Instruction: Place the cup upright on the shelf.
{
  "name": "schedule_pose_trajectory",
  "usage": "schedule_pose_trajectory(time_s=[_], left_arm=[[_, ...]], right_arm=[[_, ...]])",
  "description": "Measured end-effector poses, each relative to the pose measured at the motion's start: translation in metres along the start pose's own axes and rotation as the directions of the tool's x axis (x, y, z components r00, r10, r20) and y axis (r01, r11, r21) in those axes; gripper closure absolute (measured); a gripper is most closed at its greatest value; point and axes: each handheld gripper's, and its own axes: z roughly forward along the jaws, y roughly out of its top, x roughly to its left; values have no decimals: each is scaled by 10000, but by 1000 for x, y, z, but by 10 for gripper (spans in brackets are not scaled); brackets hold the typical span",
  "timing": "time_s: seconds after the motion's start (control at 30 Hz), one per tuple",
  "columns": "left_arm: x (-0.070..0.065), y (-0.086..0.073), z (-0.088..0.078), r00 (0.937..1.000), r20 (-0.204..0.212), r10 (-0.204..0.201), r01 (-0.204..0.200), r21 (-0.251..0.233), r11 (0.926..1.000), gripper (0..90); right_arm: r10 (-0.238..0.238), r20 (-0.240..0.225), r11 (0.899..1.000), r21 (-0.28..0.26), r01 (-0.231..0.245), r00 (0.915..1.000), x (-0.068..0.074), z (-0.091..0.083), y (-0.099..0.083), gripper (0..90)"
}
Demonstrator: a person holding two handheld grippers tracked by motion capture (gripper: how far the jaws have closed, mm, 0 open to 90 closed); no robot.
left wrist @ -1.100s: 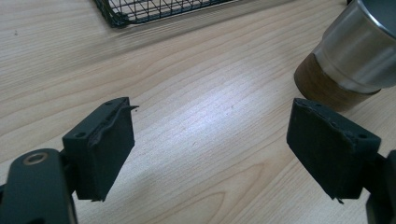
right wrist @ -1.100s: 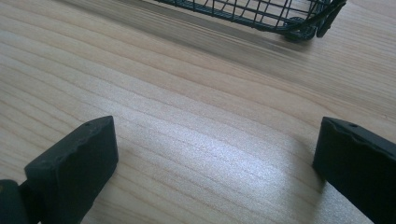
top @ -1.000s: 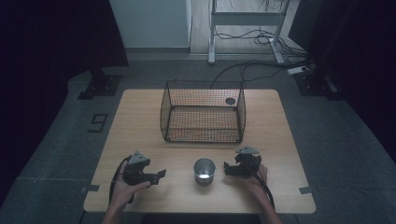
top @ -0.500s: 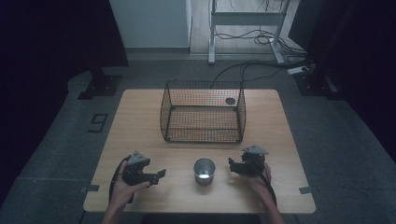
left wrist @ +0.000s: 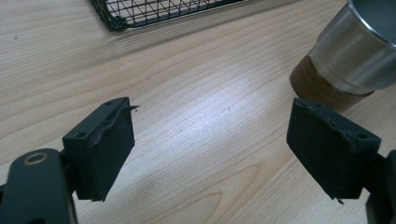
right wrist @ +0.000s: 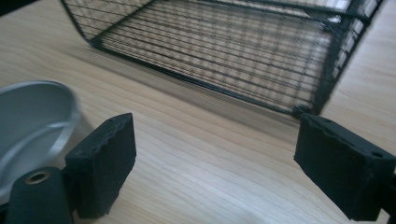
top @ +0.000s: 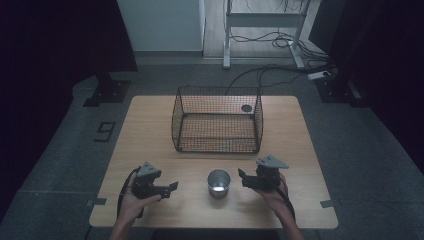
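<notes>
On the worktop, nearest the person's edge, stands one metal cup, steel above and ringed by a brown band at its foot, upright and untouched. Two tools flank it, one in each hand. The left tool lies to the cup's left, well clear of it, jaws spread wide with nothing but bare wood between them; in the left gripper view the cup sits beyond its right jaw. The right tool sits just beside the cup on the right, its jaws having just been closing, yet they stand apart with nothing between them; in the right gripper view the cup's rim shows behind its left jaw. Beyond the cup, further up the worktop, rests one black wire basket.
</notes>
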Motion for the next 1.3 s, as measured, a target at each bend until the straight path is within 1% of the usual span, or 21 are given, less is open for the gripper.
schedule_pose_trajectory(time_s=[0.13,0.2,0.27,0.3,0.4,0.43,0.53,0.63,0.73,0.9,1.0,1.13,1.23,1.3], left_arm=[[-2,0,0,10000,32,23,-23,-18,10000,155],[-3,1,0,10000,70,53,-52,-43,10000,155],[-2,1,0,10000,69,53,-53,-34,10000,155],[-2,1,0,10000,57,51,-51,-21,10000,155],[-2,1,0,10000,51,42,-42,-19,10000,155],[-2,1,0,10000,55,46,-46,-24,10000,155],[-2,1,0,10000,62,56,-55,-32,10000,155],[-2,1,0,10000,60,62,-62,-14,10000,155],[-2,0,1,10000,43,66,-66,23,10000,155],[-2,1,0,10000,61,77,-77,-2,10000,155],[-2,1,0,10000,43,29,-29,-16,10000,155],[-3,1,0,9999,83,83,-83,-17,10000,155],[-3,1,-1,9999,107,106,-106,-36,9999,155],[-3,1,-1,9999,103,91,-91,-48,9999,155]], right_arm=[[-213,-222,9996,-208,208,9995,13,-7,6,124],[-238,-359,9992,-340,226,9991,17,-10,9,125],[-286,-425,9989,-370,270,9987,19,-11,10,125],[-332,-570,9986,-438,307,9978,23,-13,12,125],[-381,-841,9982,-498,340,9957,29,-14,14,125],[-381,-841,9982,-498,340,9957,29,-14,14,125],[-491,-1163,9978,-503,435,9920,37,-14,15,125],[-576,-1293,9974,-516,512,9899,41,-14,15,123],[-622,-1555,9971,-519,547,9859,45,-13,16,120],[-692,-1841,9971,-453,619,9805,53,-9,18,112],[-780,-1915,9967,-378,720,9784,60,-7,17,96],[-958,-1991,9953,-292,918,9753,69,-5,17,76],[-1151,-1913,9933,-167,1140,9748,76,1,16,40],[-1180,-1942,9930,-135,1176,9738,77,3,15,35]])
